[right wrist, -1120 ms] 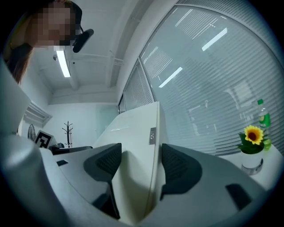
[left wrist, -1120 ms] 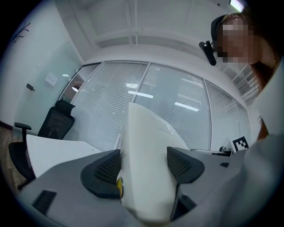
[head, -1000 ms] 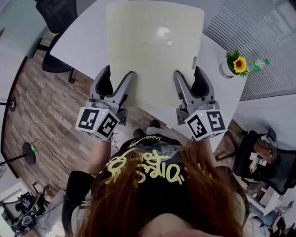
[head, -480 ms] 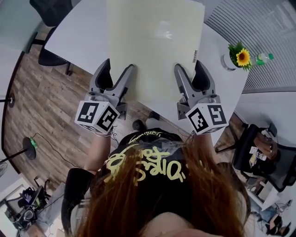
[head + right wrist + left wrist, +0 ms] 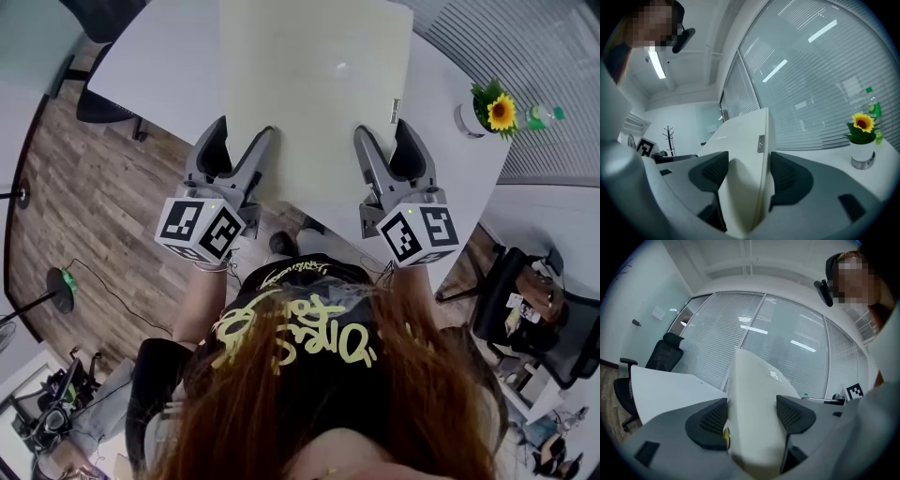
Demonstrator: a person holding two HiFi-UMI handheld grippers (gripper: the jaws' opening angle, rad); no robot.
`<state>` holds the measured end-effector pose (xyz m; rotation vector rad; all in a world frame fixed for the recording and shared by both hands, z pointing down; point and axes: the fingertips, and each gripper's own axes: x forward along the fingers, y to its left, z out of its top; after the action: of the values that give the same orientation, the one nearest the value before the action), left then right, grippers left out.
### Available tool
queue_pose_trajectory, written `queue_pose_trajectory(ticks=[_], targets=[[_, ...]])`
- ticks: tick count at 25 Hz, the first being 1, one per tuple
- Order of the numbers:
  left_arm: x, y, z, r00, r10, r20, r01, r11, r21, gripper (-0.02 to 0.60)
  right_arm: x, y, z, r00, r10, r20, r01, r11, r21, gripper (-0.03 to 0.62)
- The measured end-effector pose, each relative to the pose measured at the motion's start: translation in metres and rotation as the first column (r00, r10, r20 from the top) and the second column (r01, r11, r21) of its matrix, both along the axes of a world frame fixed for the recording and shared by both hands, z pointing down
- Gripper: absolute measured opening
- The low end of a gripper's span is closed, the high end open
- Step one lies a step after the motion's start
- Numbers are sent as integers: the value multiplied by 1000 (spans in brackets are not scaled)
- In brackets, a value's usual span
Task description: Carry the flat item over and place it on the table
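A large flat cream-coloured board (image 5: 314, 89) is held level over the white table (image 5: 159, 70), reaching away from me. My left gripper (image 5: 236, 155) is shut on the board's near left edge, and my right gripper (image 5: 389, 150) is shut on its near right edge. In the left gripper view the board (image 5: 754, 394) fills the gap between both dark pads (image 5: 708, 422). The right gripper view shows the board's thin edge (image 5: 761, 164) pinched between the pads (image 5: 785, 174), with a small grey tag on that edge.
A sunflower in a small white pot (image 5: 495, 108) and a green-capped bottle (image 5: 544, 114) stand at the table's right end. Black office chairs (image 5: 98, 108) sit at the table's left side and another (image 5: 525, 319) at the right. Wooden floor (image 5: 84, 234) lies below.
Both grippers and the board have shifted slightly further over the table. Both grips are unchanged.
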<state>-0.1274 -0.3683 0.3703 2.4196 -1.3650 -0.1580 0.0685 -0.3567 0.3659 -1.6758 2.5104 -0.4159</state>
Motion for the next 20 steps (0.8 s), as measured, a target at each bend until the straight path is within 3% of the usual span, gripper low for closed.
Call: queue_pose_trajectory(ticks=[20], targets=[[1,-2,49,1000,-15,-7,14,994,-113,328,1,-6,43,1000,7,-1,-7,995,-102,273]])
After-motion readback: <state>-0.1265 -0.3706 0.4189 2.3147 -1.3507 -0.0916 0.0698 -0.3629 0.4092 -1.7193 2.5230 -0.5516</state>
